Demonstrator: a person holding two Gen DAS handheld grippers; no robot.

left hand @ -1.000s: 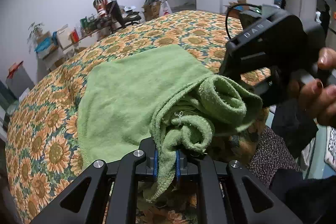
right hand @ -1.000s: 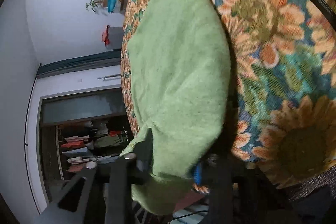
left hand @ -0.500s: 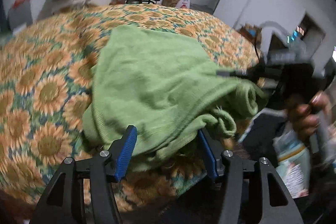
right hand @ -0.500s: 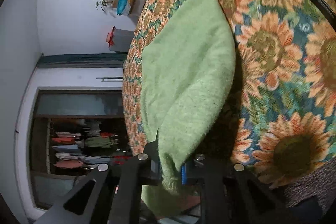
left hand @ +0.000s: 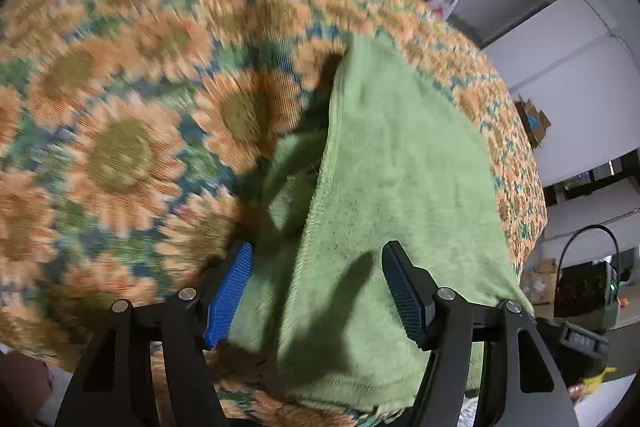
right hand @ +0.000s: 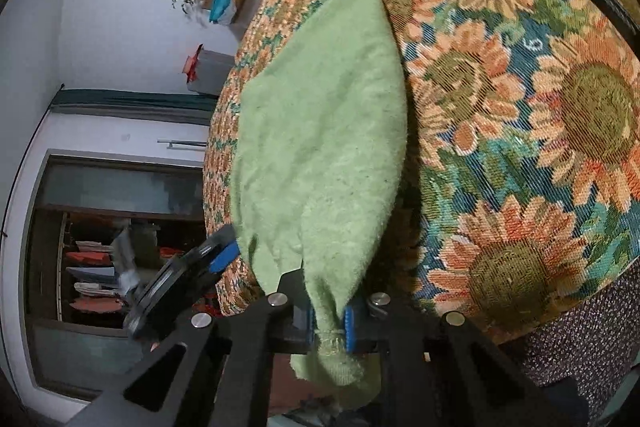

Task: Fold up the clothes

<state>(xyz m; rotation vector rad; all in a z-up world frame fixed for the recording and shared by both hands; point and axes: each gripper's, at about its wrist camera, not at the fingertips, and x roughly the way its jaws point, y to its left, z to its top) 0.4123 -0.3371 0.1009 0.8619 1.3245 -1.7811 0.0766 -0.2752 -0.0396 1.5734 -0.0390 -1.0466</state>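
A green towel [left hand: 392, 163] lies folded over on a table with a sunflower-pattern cloth [left hand: 120, 131]. My left gripper [left hand: 316, 287] is open, its blue pads on either side of the towel's near edge, not pinching it. In the right wrist view the same towel [right hand: 320, 131] stretches away from me, and my right gripper [right hand: 329, 325] is shut on a bunched corner of it at the table's edge. The left gripper [right hand: 208, 267] shows there at the towel's other near corner.
The sunflower cloth [right hand: 520, 107] covers the whole tabletop and drops off at the near edge. Boxes, bags and a plant [right hand: 224, 3] stand along the far wall. Shelves with folded clothes [right hand: 96, 275] are beyond the table.
My left gripper let go of the bunched towel, opened, and swung left along the near edge. My right gripper kept its grip on the corner and pulled the towel flatter.
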